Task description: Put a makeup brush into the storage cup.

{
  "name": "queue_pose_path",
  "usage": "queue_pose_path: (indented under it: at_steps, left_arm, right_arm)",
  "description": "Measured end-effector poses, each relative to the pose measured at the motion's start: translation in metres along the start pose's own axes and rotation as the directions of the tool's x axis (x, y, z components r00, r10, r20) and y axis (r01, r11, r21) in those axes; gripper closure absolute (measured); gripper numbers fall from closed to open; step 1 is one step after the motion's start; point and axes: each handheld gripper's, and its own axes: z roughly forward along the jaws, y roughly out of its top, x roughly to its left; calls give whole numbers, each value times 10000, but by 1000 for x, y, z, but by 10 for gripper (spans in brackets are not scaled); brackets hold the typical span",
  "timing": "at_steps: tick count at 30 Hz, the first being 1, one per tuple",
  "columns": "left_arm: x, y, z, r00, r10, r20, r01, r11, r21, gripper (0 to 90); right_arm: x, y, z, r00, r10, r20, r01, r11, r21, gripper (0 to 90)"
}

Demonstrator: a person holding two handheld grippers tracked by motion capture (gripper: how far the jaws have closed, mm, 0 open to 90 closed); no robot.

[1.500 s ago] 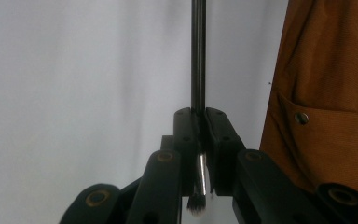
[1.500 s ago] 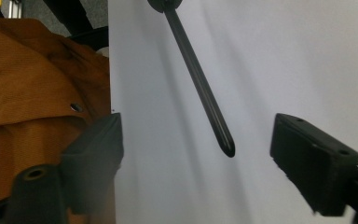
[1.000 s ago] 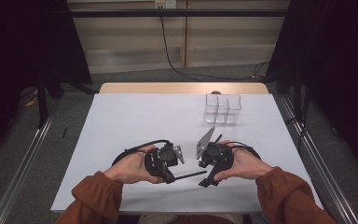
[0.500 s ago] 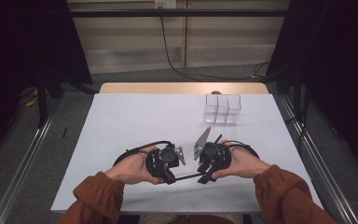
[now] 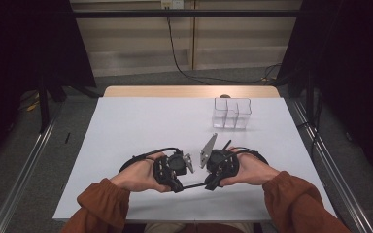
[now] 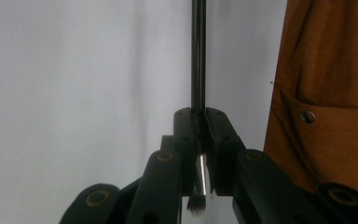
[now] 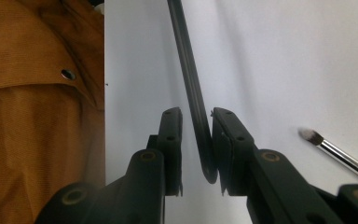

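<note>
- Lower centre of the high view: left gripper clamped on brush; right gripper just closing around handle end, gap remaining.
- Mid-handover; next, full right clamp, then left release.

A clear plastic organiser with several open compartments stands upright toward the far right of the white table, well apart from the near edge. Past the white surface, a strip of bare wood runs along the table's far end. A black cable hangs down the pale wall panel behind and trails off right across the grey floor. Metal rails flank both sides.
</note>
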Motion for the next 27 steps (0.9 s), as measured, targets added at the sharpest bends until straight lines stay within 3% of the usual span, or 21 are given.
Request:
queue_pose_path:
  at_steps: [5,17,18,24,27]
  left_arm:
    - [1,0,-2,9999,69,100,-69,10000,-1,837]
    - [3,-2,-3,9997,231,68,-230,9996,-179,825]
    - [2,-3,-2,10000,71,-25,-72,9994,-325,822]
    - [6,-6,-5,9998,99,171,-90,9986,-519,814]
    - [7,-7,-5,9995,-217,214,236,9951,-964,807]
  right_arm:
    - [-1,0,3,10000,-91,9,91,9998,148,805]
    - [1,-1,4,9989,-333,-331,341,9992,224,839]
    - [0,-1,4,9986,-432,-321,437,9989,157,840]
    - [0,-3,3,9986,-348,-391,348,9994,-1,842]
    - [1,-4,3,9986,-262,-455,261,9997,-9,843]
